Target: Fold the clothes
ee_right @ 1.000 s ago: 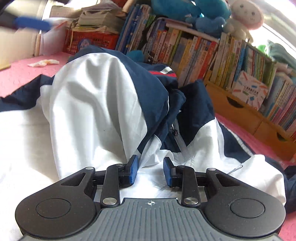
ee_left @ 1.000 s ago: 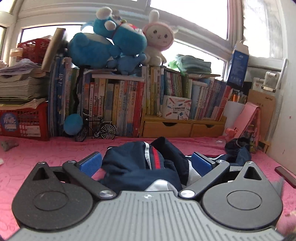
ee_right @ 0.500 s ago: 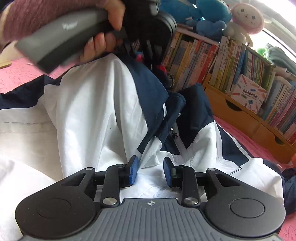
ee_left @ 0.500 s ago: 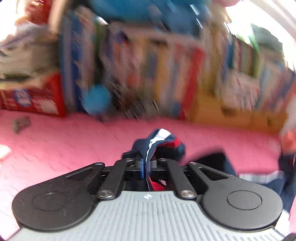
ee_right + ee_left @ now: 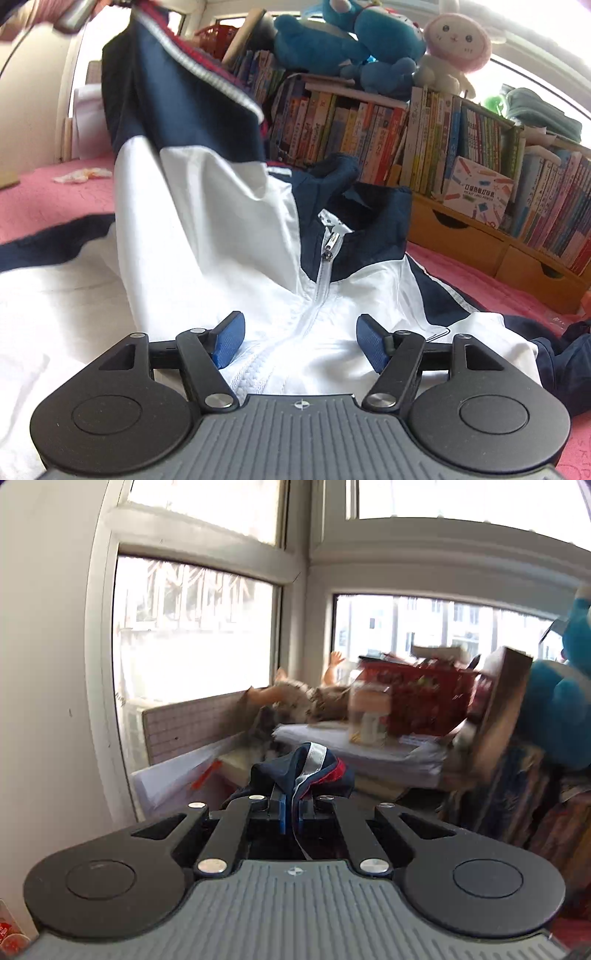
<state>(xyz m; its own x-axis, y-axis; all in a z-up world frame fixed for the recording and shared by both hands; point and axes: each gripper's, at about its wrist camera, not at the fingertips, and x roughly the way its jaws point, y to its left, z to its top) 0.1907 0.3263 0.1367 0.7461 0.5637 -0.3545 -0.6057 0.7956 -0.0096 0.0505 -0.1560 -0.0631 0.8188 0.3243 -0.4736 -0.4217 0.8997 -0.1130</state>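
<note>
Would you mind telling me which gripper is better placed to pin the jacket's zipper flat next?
Probably the right gripper: its jaws stand open, straddling the zipper, whereas the left gripper is shut on the jacket.

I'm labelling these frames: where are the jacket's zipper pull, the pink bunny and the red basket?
zipper pull (image 5: 330,246), right wrist view, metal tab.
pink bunny (image 5: 456,38), right wrist view, face.
red basket (image 5: 428,701), left wrist view, front wall.

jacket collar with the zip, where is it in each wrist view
Left wrist: the navy, white and red collar bunches at centre, pinched in the shut left gripper.
Right wrist: the same collar edge hangs lifted at upper left, above the open right gripper.
Shared landmark: the blue plush toy.
</note>
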